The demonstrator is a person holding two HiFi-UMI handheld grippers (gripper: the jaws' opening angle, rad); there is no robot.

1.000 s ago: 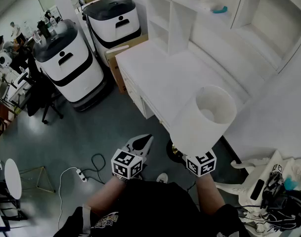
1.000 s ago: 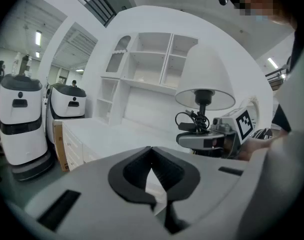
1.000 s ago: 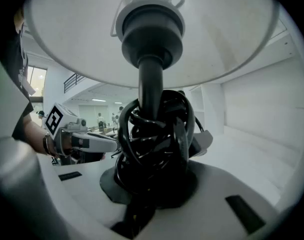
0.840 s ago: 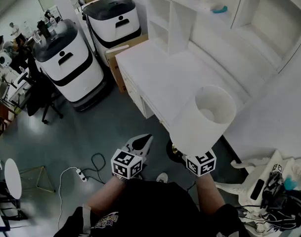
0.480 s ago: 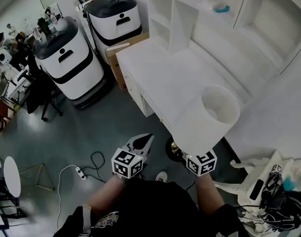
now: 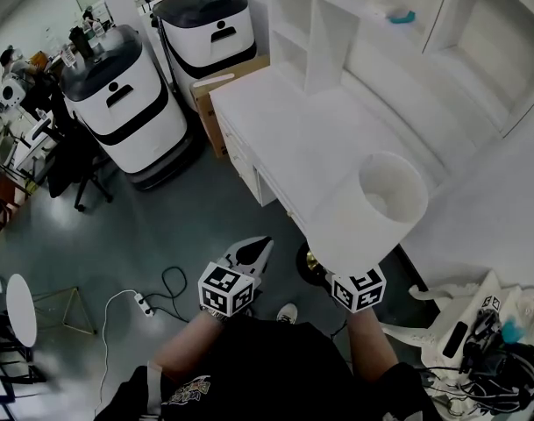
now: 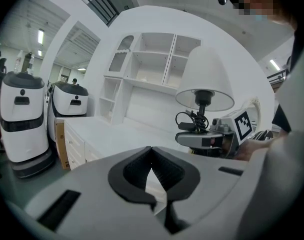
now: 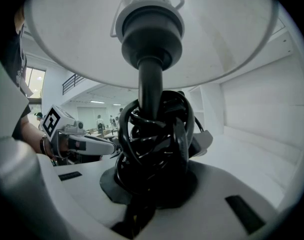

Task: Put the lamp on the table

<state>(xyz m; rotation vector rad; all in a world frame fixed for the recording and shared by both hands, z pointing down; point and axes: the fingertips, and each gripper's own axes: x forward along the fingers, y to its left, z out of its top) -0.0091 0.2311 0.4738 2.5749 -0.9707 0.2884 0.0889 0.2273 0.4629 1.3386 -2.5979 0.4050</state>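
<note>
Right gripper (image 8: pixel 154 176): fingers drawn in narrow and clamped on the lamp (image 8: pixel 151 74) at its black stem. The coiled black cord (image 8: pixel 152 134) is wrapped round the stem there, and the coil fills the gap between them. The white shade flares directly above.

Left gripper (image 7: pixel 152 151): fingers (image 7: pixel 172 170) closed tip to tip, nothing between them, touching nothing. It hangs just left of the right one, apart from the lamp.

Lamp upright, carried in the air, not on the bench (image 6: pixel 284 130). In the head view its shade overlaps the bench's front edge. Its dark base shows over the grey floor (image 6: pixel 161 226) just beside that edge.

Shelf unit (image 6: pixel 332 24) at the bench's back. Two white wheeled machines (image 6: pixel 117 103) off the bench's left end.
</note>
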